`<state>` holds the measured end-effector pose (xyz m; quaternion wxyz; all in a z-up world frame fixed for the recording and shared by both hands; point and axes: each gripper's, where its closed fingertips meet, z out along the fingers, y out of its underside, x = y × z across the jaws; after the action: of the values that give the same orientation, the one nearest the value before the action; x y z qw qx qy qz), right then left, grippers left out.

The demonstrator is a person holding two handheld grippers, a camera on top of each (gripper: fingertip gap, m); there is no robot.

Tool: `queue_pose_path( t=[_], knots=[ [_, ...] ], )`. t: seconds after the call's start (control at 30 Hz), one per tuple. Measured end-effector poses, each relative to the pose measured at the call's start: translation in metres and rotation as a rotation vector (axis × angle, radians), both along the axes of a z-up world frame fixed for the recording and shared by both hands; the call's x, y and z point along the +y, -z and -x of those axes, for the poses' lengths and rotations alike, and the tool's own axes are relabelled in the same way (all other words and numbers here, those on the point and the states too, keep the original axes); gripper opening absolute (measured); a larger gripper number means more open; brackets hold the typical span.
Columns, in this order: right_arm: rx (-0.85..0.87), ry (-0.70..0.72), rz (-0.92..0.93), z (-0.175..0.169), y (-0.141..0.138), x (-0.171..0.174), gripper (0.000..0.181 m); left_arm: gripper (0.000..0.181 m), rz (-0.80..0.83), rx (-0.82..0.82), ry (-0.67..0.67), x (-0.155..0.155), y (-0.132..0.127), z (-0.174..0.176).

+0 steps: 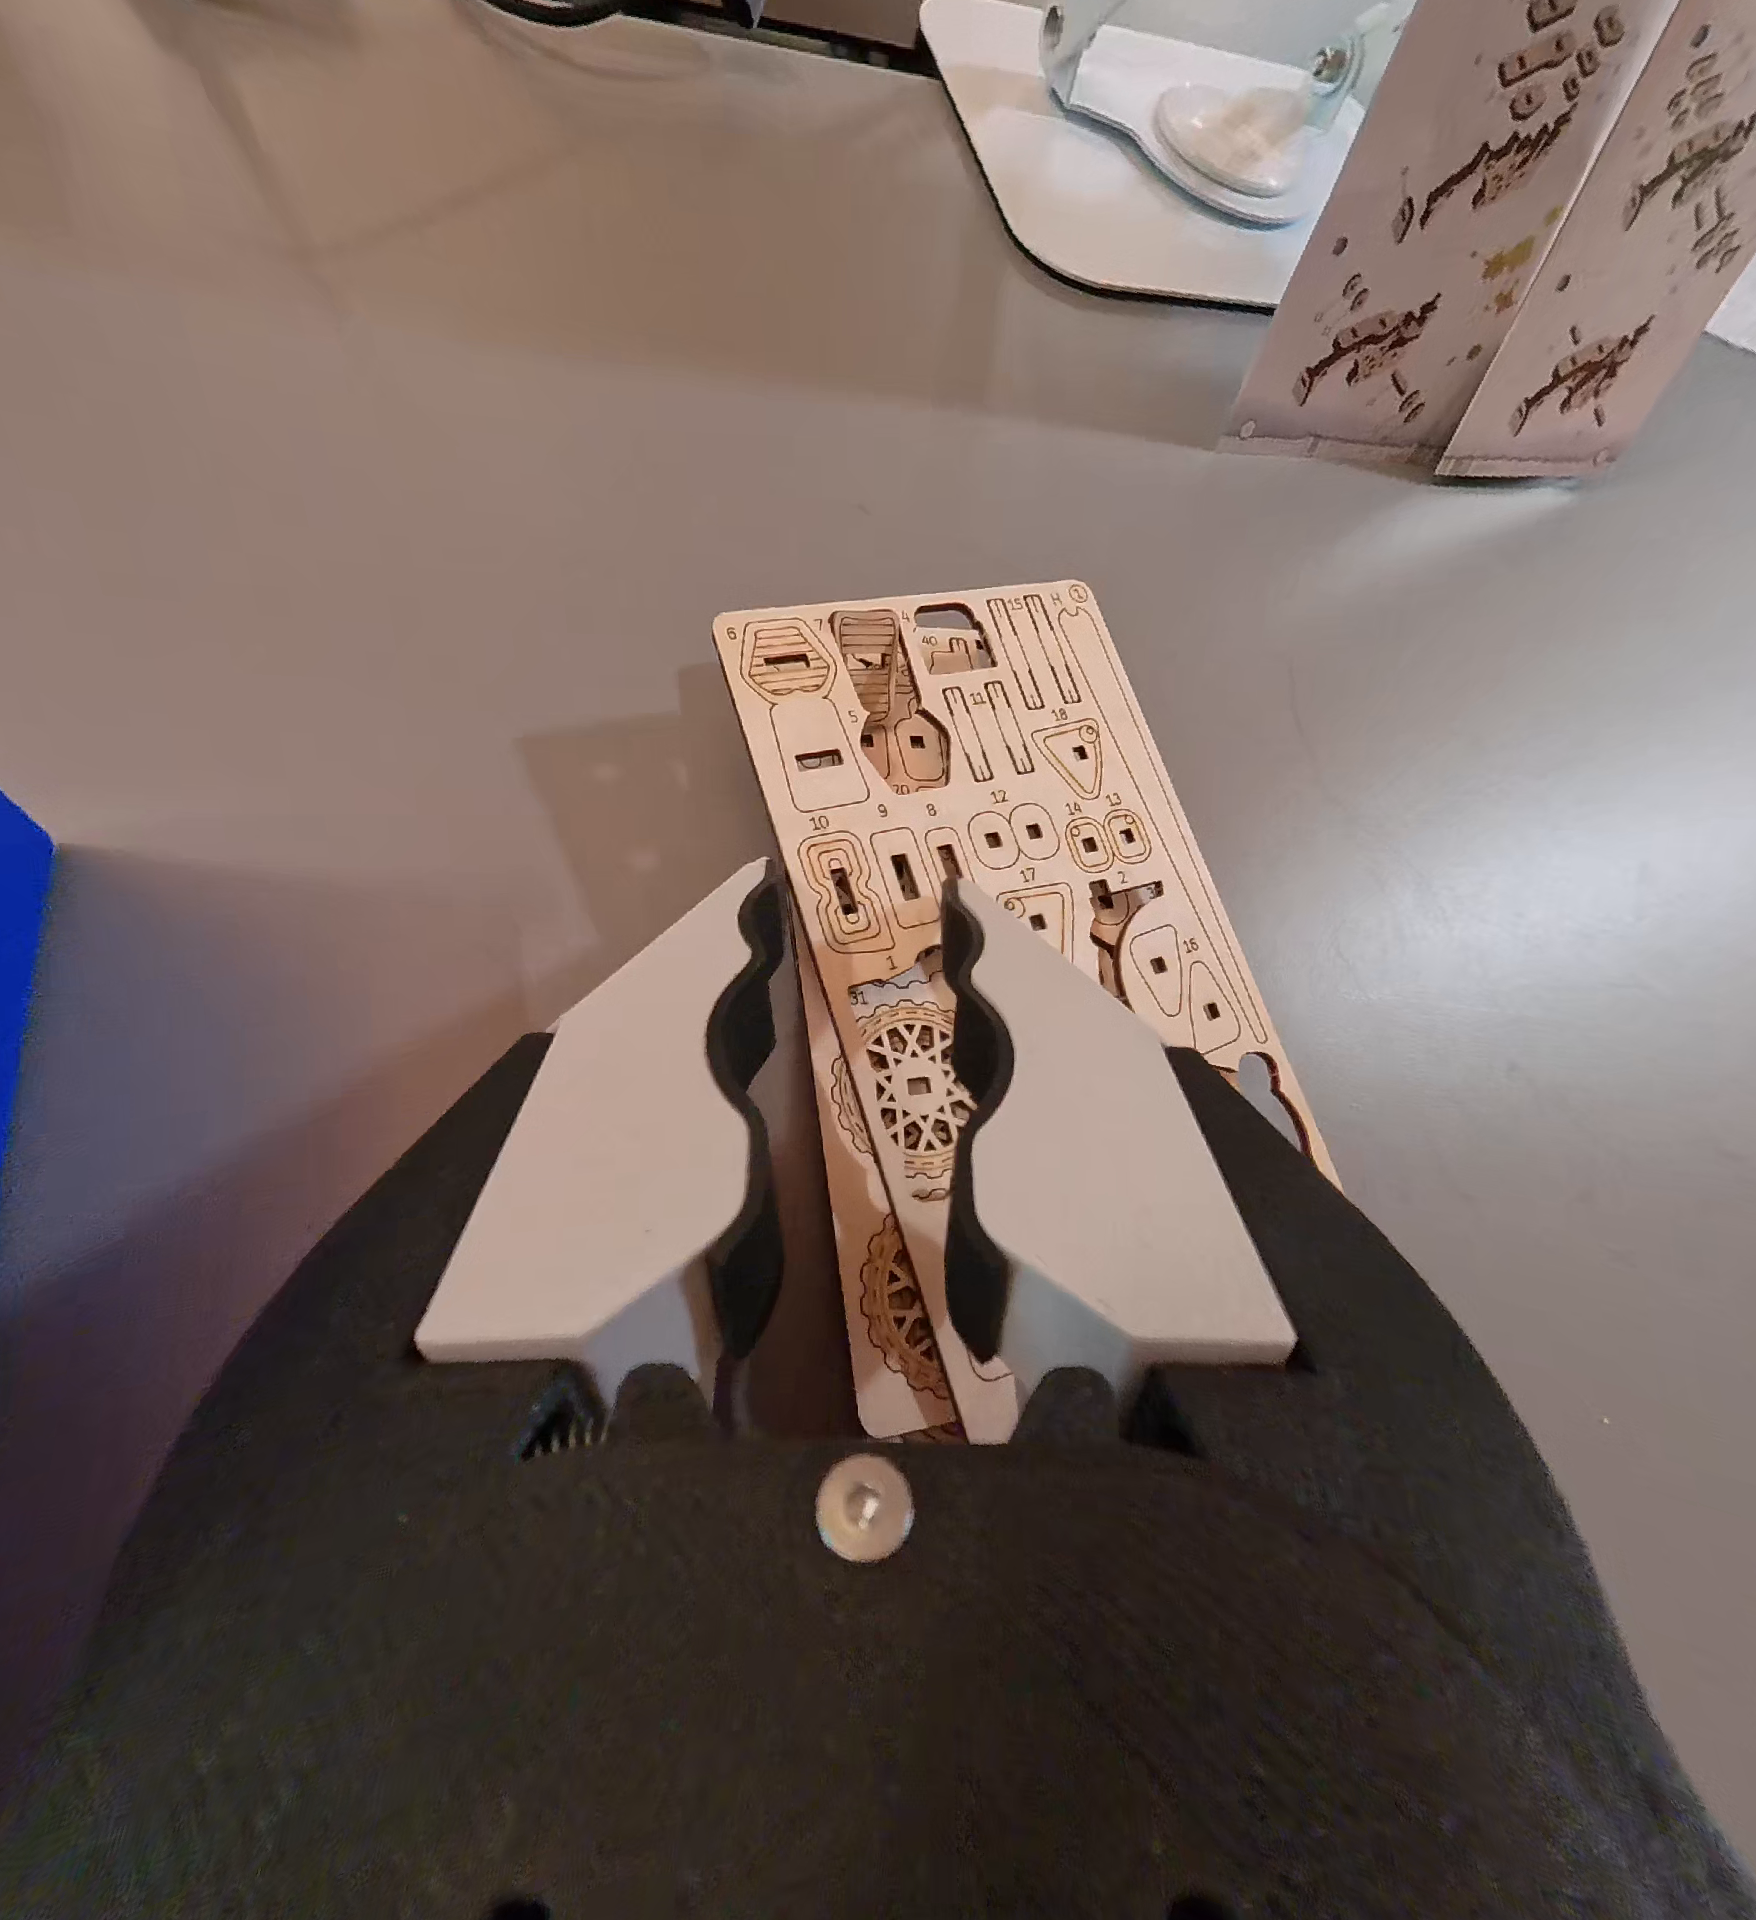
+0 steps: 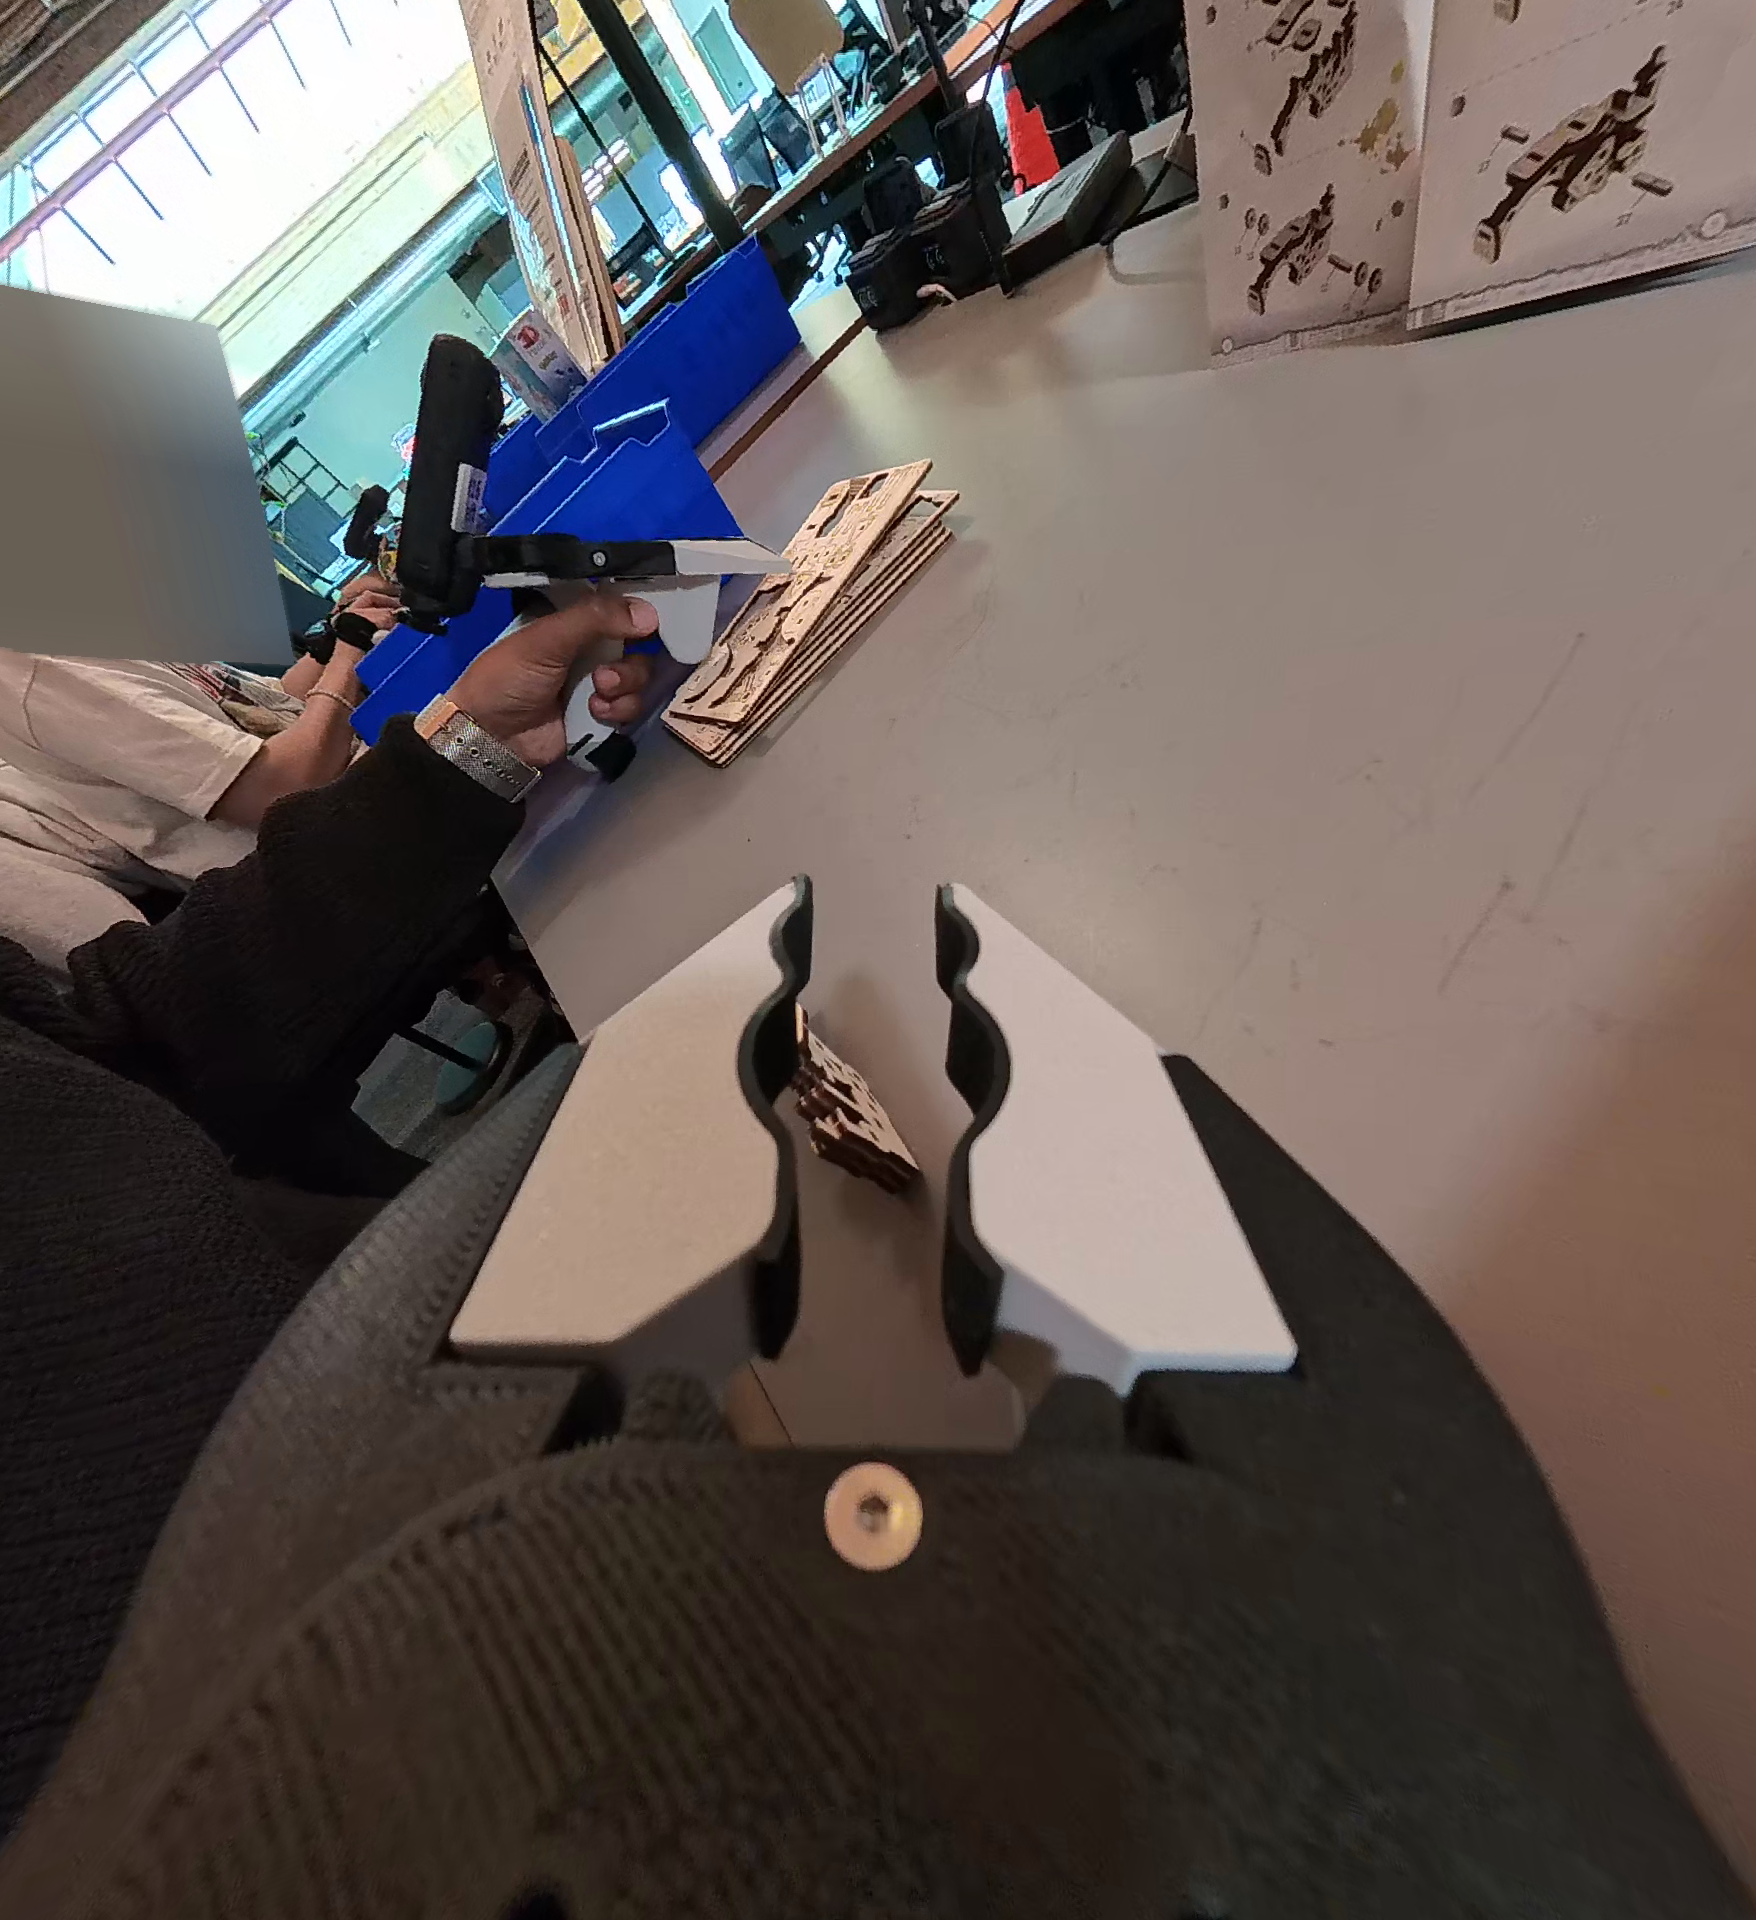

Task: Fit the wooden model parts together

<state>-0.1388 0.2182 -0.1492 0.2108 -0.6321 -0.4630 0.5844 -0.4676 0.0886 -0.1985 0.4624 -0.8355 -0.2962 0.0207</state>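
A stack of thin wooden sheets (image 1: 957,758) with laser-cut model parts lies flat on the grey table (image 1: 334,520). My left gripper (image 1: 861,883) is open, its fingers over the near half of the top sheet, one on each side of a cut wheel. In the right wrist view the left gripper (image 2: 749,561) hovers just above the stack of sheets (image 2: 832,613). My right gripper (image 2: 874,899) is open low over the table (image 2: 1373,727). A small, partly built wooden piece (image 2: 853,1117) lies between its jaws, close to the left pad and not clamped.
An open instruction booklet (image 1: 1539,239) stands at the back right and also shows in the right wrist view (image 2: 1476,156). A blue bin (image 2: 645,447) sits left of the sheets. A white stand base (image 1: 1113,156) is at the back. A hand (image 2: 541,675) holds the left gripper. There is about 35 cm between the tips of the two grippers.
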Motion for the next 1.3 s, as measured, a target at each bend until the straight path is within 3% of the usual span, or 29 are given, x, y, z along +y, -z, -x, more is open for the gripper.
queue_pose_path(
  t=[0.4,1.3],
  knots=[
    [-0.003,-0.001,0.002,0.0,0.001,0.0,0.023,0.004,-0.066,0.037,-0.006,0.001,-0.015,0.002],
    [-0.004,-0.003,0.007,0.0,0.001,0.0,0.023,0.018,-0.05,0.057,-0.024,-0.001,-0.012,0.006]
  ],
)
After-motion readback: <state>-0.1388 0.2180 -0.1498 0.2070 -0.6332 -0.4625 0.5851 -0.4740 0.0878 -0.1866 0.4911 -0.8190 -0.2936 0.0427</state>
